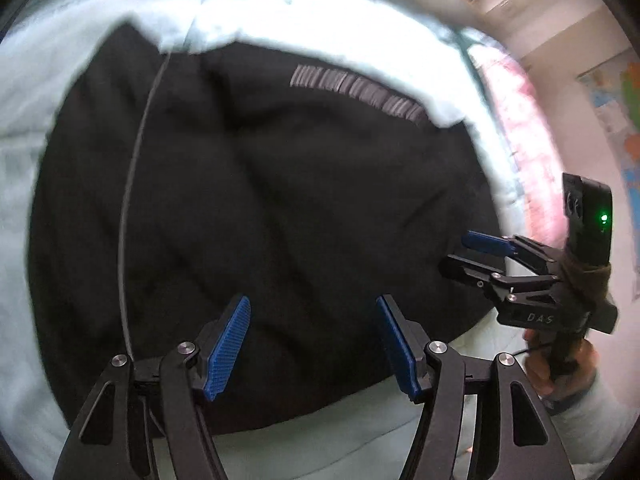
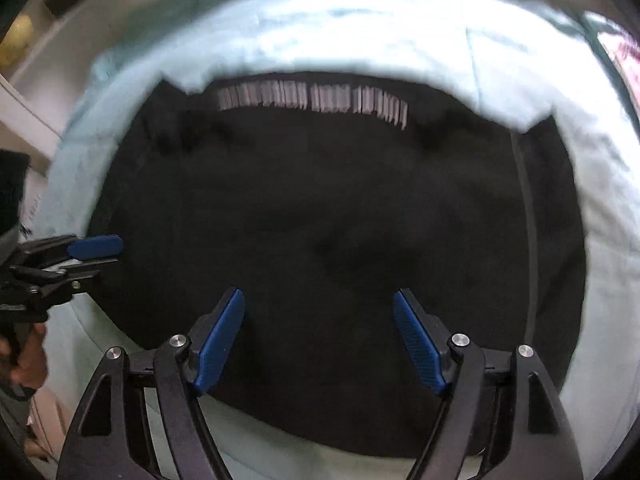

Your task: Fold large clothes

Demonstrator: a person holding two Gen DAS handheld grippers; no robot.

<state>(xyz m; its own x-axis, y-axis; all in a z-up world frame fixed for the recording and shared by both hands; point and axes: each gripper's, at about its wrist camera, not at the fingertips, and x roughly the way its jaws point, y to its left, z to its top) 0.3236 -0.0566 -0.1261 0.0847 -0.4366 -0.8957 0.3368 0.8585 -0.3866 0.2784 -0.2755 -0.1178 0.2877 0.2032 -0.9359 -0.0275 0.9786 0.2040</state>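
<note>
Black garment below parted fingers

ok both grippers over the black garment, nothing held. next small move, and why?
Probably lower the left gripper and the right gripper onto the near edge of the black garment and pinch it. Both stand open and empty above it, and it lies spread on the pale bedsheet, grey lettering at the far edge, so a fold away from the person looks likely.

Both tongs point steeply downward with jaws spread and nothing between them: the left tongs and the right tongs, each gripped by a hand.
</note>
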